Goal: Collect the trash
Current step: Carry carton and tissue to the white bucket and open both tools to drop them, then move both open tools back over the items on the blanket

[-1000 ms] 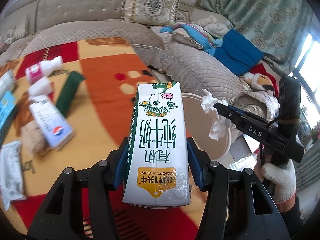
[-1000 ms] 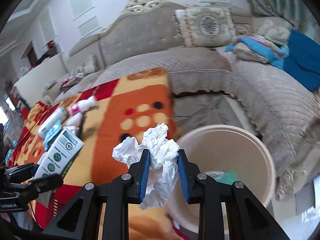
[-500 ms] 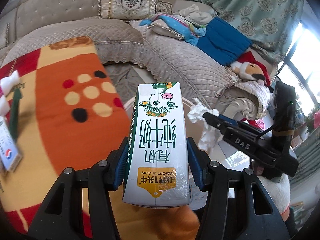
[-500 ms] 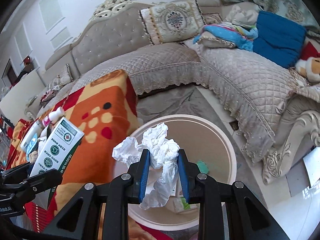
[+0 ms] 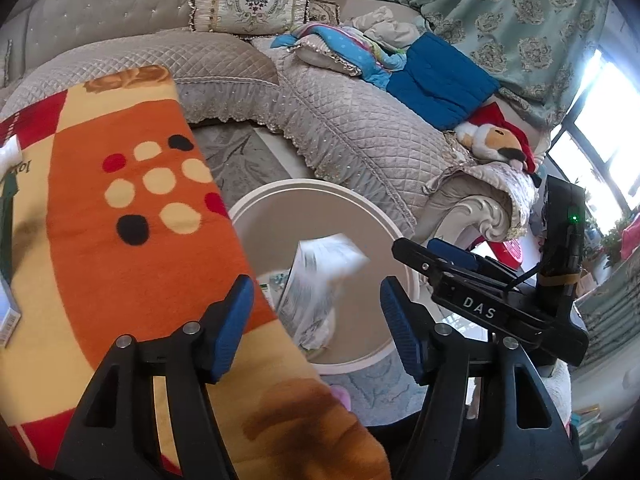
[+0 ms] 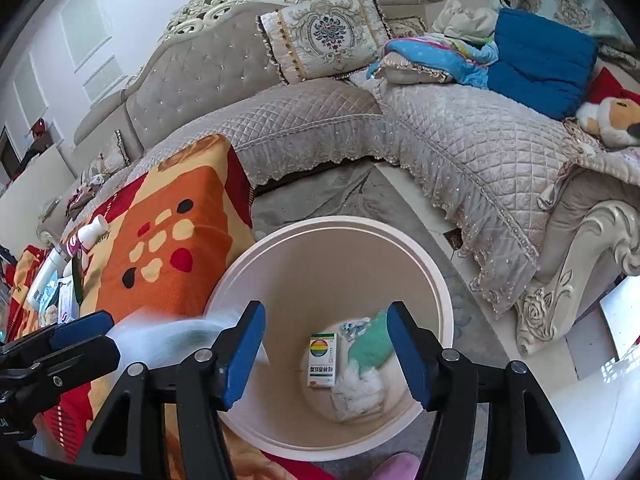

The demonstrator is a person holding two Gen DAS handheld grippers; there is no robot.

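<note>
While its jaws are opening, left hand-held gripper point(image 5: 316, 316) empty, blurred milk carton point(image 5: 316, 280) just beyond, over the bin point(image 5: 320, 196).

Lit brightly by daylight from the blown-out window point(image 5: 600, 120) at right. Strongly bent by the fisheye, with black vignetted corners. Sharp nearly everywhere, but smeared by motion blur on the falling carton point(image 5: 316, 280).

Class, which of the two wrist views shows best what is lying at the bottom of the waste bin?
The right wrist view: it looks straight into the waste bin, showing a small box, green wrapper and white tissue. The left wrist view sees mostly a blurred, falling carton hiding the bottom.
</note>
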